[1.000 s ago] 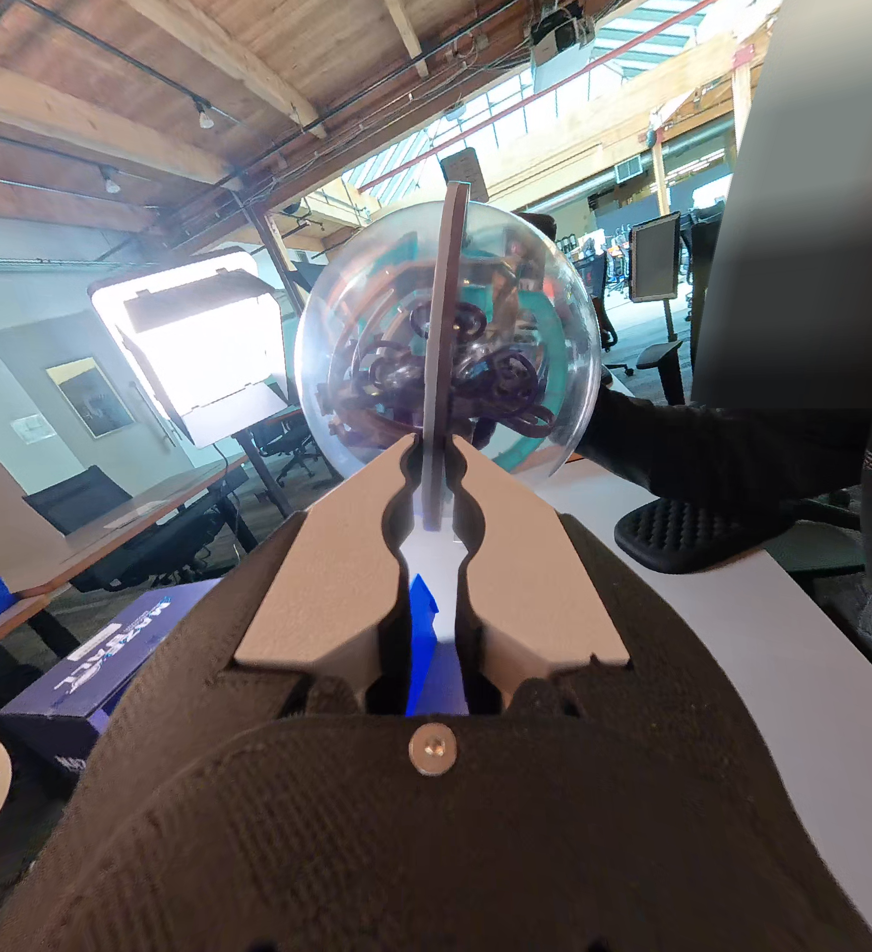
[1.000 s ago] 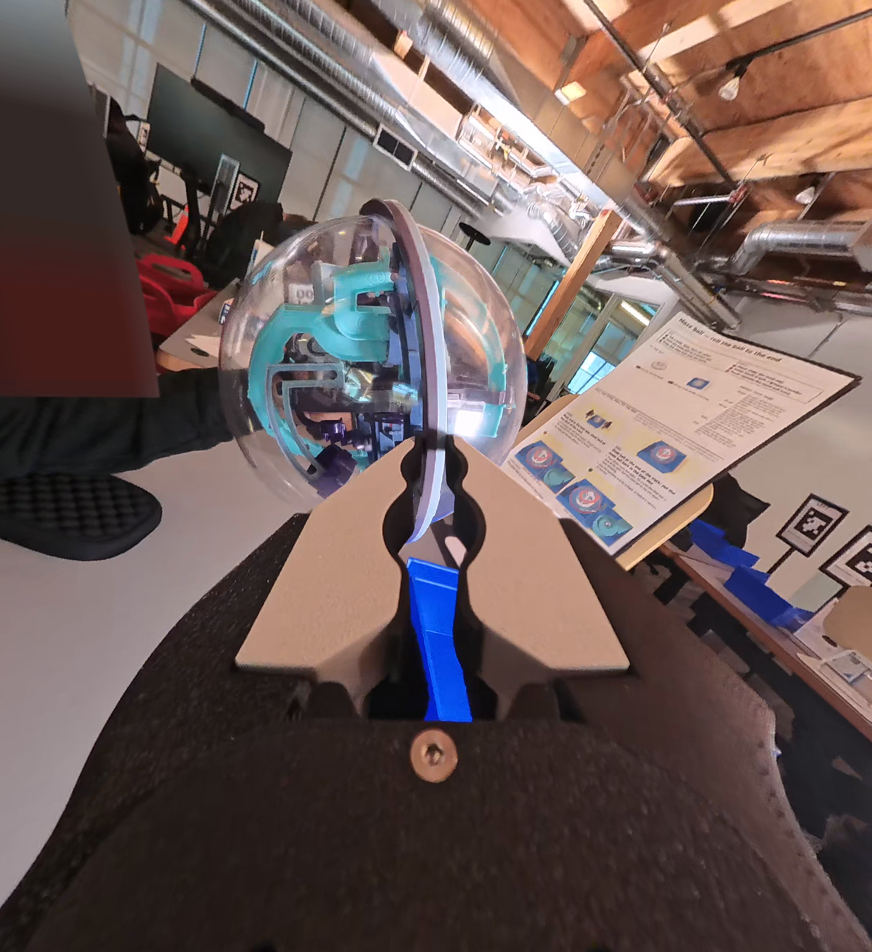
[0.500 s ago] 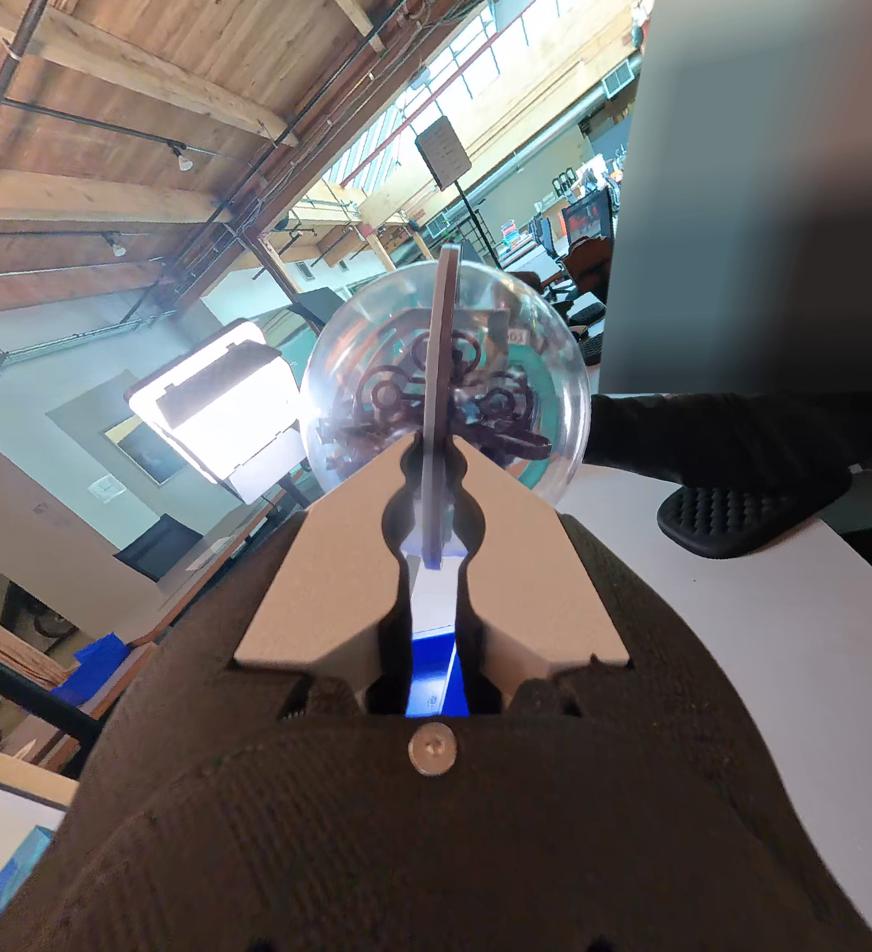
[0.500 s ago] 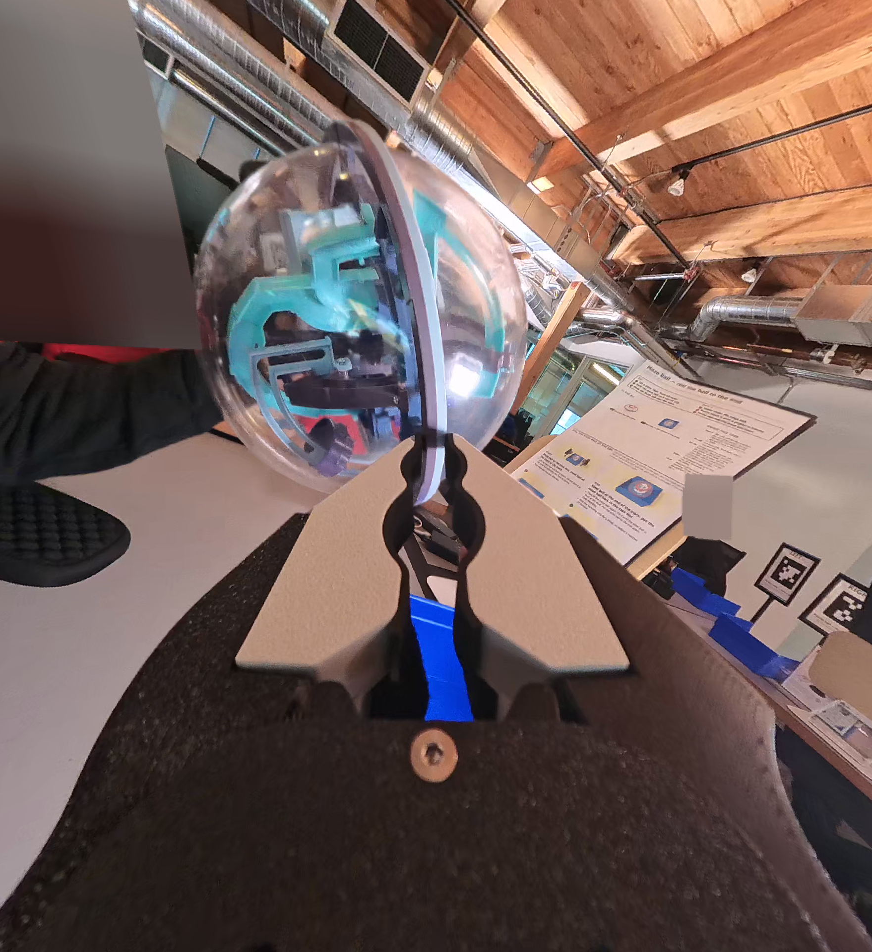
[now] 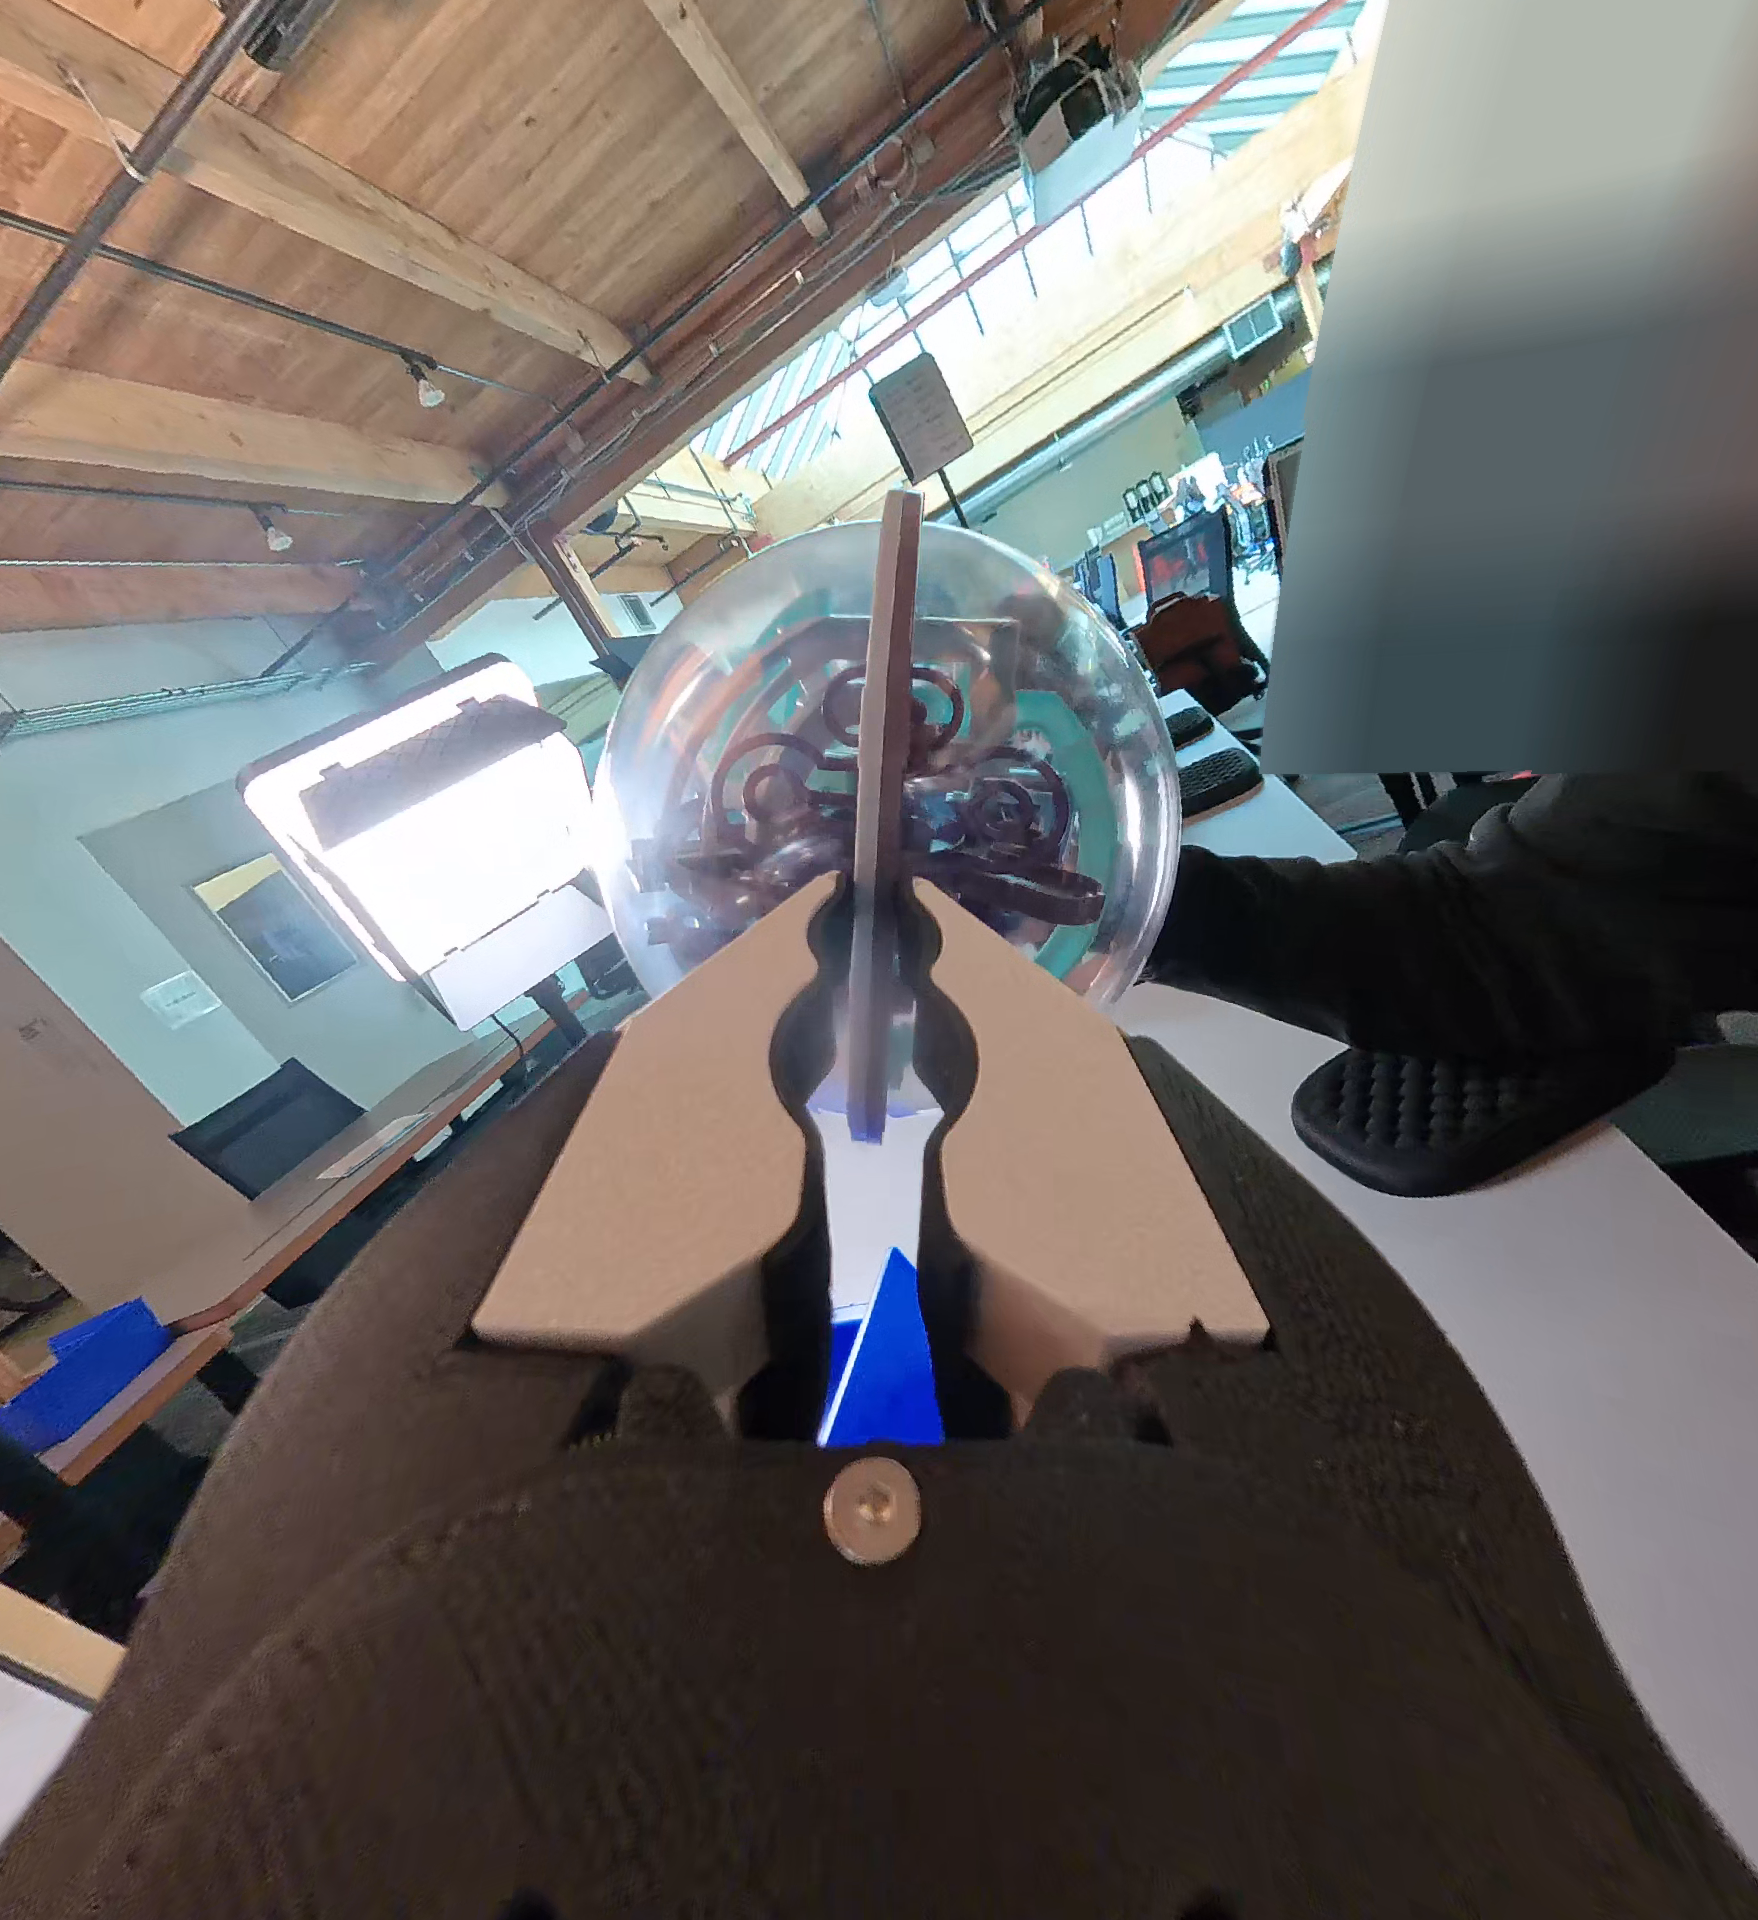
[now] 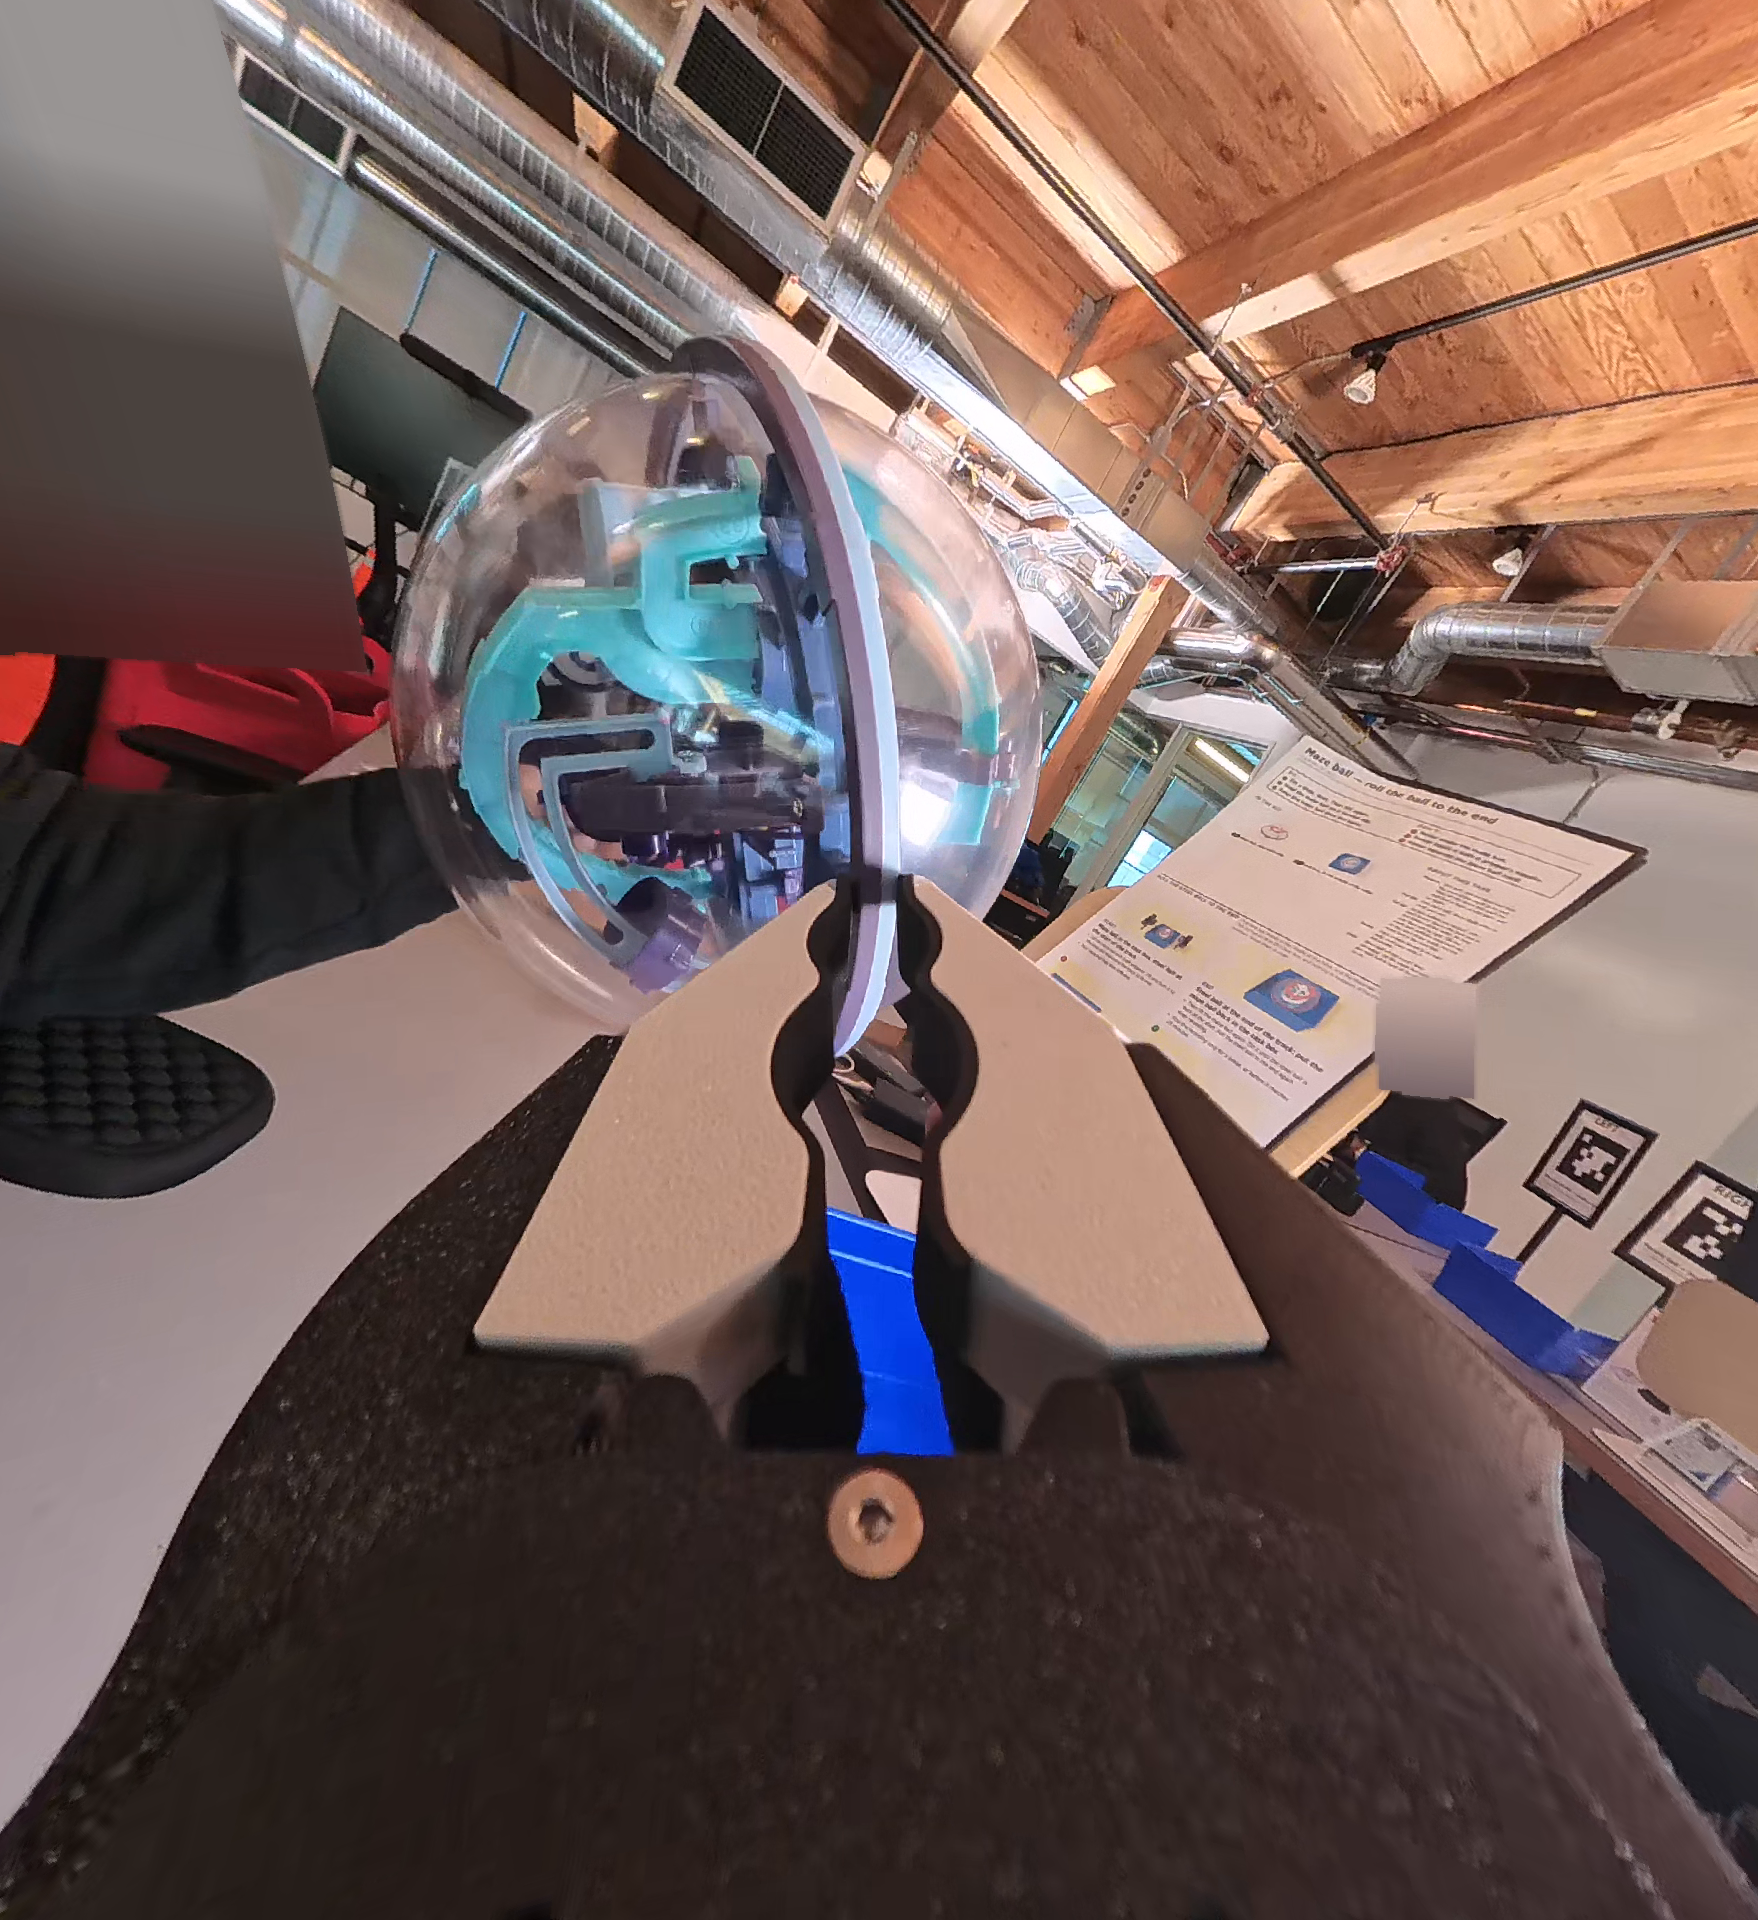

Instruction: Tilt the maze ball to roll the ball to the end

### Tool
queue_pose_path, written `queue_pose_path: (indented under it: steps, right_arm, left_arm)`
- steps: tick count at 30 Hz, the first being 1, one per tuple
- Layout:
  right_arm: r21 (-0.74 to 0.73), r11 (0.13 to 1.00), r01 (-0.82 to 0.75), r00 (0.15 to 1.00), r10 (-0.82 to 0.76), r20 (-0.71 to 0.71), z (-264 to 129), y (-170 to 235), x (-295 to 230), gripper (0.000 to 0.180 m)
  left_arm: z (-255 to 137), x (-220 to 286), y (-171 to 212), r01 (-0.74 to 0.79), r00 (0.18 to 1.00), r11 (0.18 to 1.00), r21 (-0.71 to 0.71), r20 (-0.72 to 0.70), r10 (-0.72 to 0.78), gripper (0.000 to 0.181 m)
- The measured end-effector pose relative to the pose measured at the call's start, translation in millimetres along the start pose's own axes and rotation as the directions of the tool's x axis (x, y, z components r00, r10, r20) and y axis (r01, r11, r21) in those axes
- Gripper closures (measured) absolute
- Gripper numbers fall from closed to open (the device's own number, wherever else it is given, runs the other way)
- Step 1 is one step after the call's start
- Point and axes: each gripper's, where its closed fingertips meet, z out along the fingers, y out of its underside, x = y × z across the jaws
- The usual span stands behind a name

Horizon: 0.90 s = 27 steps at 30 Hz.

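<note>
- left wrist view: my left gripper (image 5: 873, 914) is clamped on the flat gray rim (image 5: 883, 727) that rings the maze ball (image 5: 890, 774).
- right wrist view: my right gripper (image 6: 870, 909) pinches that rim (image 6: 833, 623) too, from the other side.
- the maze ball (image 6: 714, 686) hangs in the air between both grippers, above the white table (image 6: 127, 1299), rim nearly upright.
- inside i see teal track (image 6: 563, 665) and dark spiral track (image 5: 781, 769); i cannot find the little ball.
- my guess: tilting is underway, finish unconfirmed.
</note>
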Motion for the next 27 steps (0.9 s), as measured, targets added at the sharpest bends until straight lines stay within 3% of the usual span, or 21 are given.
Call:
queue_pose_path:
  steps: [16, 27]
  right_arm:
    - [-0.037, 0.998, -0.056, 0.998, 0.056, -0.006, 4, 22, 5, 0.173]
    - [-0.07, 0.99, -0.121, 0.993, 0.12, -0.011, 4, 41, 8, 0.174]
  left_arm:
    - [-8, -8, 23, 0.08, 0.997, 0.997, 0.005, 0.012, -0.08, 0.174]
    - [-12, -19, 44, 0.239, 0.971, 0.971, 0.012, 0.017, -0.24, 0.174]
